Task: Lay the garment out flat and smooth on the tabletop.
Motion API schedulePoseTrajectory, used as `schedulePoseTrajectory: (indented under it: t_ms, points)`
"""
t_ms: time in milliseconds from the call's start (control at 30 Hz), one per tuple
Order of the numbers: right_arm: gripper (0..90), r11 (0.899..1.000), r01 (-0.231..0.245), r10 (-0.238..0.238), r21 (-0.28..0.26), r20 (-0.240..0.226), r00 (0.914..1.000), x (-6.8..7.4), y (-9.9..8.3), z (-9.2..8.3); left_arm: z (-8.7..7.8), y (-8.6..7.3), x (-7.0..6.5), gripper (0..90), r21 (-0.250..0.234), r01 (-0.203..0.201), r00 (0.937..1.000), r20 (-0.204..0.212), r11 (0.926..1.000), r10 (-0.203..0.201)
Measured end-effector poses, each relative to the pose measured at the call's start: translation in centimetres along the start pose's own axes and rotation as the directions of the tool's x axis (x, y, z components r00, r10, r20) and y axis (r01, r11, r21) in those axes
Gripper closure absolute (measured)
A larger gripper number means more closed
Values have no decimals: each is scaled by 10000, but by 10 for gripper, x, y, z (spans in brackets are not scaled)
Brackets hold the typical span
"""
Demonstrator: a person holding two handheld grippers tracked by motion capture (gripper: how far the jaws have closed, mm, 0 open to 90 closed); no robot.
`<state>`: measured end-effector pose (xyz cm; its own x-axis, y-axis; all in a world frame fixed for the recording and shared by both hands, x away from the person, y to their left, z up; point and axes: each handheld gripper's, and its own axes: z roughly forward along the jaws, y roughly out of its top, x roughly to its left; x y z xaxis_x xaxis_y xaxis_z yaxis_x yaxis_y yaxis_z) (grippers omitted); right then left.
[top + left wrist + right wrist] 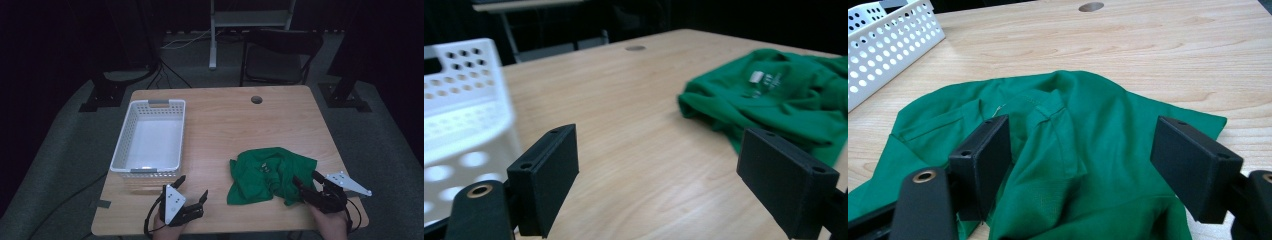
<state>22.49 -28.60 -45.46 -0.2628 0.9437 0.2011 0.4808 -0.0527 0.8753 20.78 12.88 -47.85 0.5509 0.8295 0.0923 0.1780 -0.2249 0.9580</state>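
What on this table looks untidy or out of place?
The green garment lies crumpled in a heap near the table's front right edge, not folded, beside the right gripper, whose jaws stand open over it. The white basket sits square and empty. Nothing looks spilled or damaged.

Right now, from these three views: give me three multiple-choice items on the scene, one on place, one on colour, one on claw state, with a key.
1. Where does the crumpled green cloth garment lie on the light wooden table?
A. Inside the basket
B. On the table's right side
C. On the floor

2. What colour is the perforated plastic basket?
A. White
B. Red
C. Black

3. How does the right claw stand?
A. Shut on the basket rim
B. Shut with nothing in it
C. Open over the garment

Key: 1 B, the high view shows it right of the basket. 2 A, its walls are white. 3 C, the jaws stand apart with green cloth between them.
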Motion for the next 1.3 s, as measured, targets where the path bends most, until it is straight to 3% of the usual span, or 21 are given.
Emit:
schedulePoseTrajectory:
  t_ms: [133,200,267,300,333,367,467,500,533,767,833,867,967,1000,1100,1200,1300]
  points:
    - [236,10000,60,-59,76,-65,10000,1,0,1,9,7,-11,178,692,66,9995,294,9976,-86]
    - [237,9999,68,-68,82,-72,10000,1,0,1,12,9,-13,178,809,138,9992,352,9966,-167]
    - [237,9999,42,-41,95,-95,9999,0,0,2,19,13,-19,178,1107,137,9982,567,9938,-201]
    - [240,9999,50,-49,133,-112,9999,1,0,2,25,15,-23,179,1524,117,9978,626,9882,-214]
    - [240,9999,50,-49,133,-112,9999,1,0,2,25,15,-23,179,1524,117,9978,626,9882,-214]
    - [240,9998,59,-56,165,-133,9999,1,0,3,34,19,-27,179,2143,185,9971,678,9766,-338]
    - [240,9998,50,-48,177,-137,9999,1,0,3,46,21,-33,179,2901,244,9943,923,9567,-533]
    - [240,9998,50,-48,177,-137,9999,1,0,3,46,21,-33,179,2901,244,9943,923,9567,-533]
    - [241,9998,59,-57,189,-125,9999,1,-1,4,52,22,-37,179,3178,178,9931,1046,9480,-537]
    - [241,9997,108,-104,239,-178,9998,1,-1,6,70,24,-56,187,3871,-174,9870,1538,9219,-460]
    - [242,9995,120,-114,290,-203,9997,2,-2,7,74,25,-60,329,3886,-345,9855,1664,9208,-333]
    - [243,9994,136,-129,313,-214,9997,2,-2,8,76,25,-62,343,3930,-431,9844,1736,9185,-281]
    - [245,9990,153,-143,429,-231,9996,3,-3,11,83,24,-64,425,4260,-607,9815,1902,9027,-237]
    - [245,9988,169,-158,458,-247,9996,3,-4,12,84,24,-64,440,4301,-568,9796,1981,9010,-328]
    - [304,9972,295,-292,683,-51,9996,4,-7,17,83,25,-63,542,4341,-676,9749,2200,8983,-330]
    - [364,9947,343,-362,971,172,9992,4,-11,22,82,25,-63,719,4317,-784,9659,2561,8986,-387]
    - [479,9897,529,-550,1329,121,9984,3,-14,27,80,25,-62,845,4318,-840,9629,2673,8981,-384]
